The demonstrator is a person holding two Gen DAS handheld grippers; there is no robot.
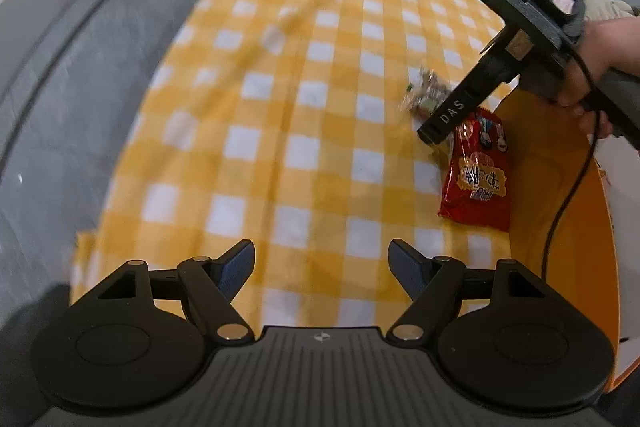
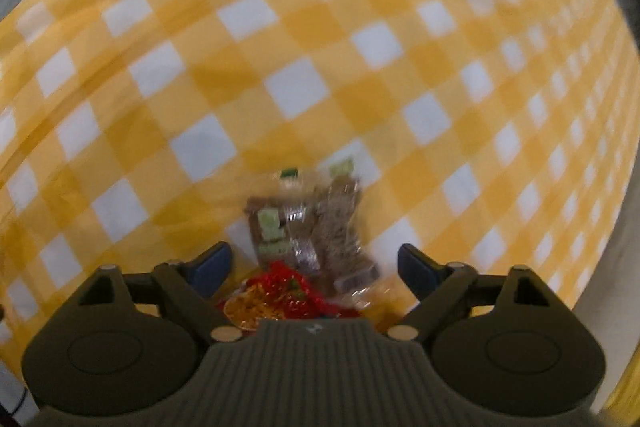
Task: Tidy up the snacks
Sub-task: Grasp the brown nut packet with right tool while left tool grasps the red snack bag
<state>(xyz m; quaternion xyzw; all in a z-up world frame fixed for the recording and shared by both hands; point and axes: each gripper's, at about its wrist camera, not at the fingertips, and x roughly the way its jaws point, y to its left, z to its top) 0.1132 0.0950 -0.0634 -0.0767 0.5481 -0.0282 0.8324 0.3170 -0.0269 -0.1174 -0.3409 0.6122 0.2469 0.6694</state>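
Two snacks: a clear crinkly packet of brown bars with pale green labels, and a glossy red foil bag printed with yellow lettering; they lie touching on the worktop
Left-wrist view only: a deep orange container with a curved wall just beside the red foil bag; a hand gripping the right claw's handle, a black cable hanging from it; grey floor off the cloth's edge
Right-wrist view only: the bar packet close up, blurred, between the blue pads; the red foil bag's crumpled top edge at the claw's base
Left claw: jaws wide apart over bare cloth, holding nothing
Right claw: pointing down over both snacks, jaws spread wide, pads clear of the packet
Cloth: yellow-and-white checks, soft, faintly creased
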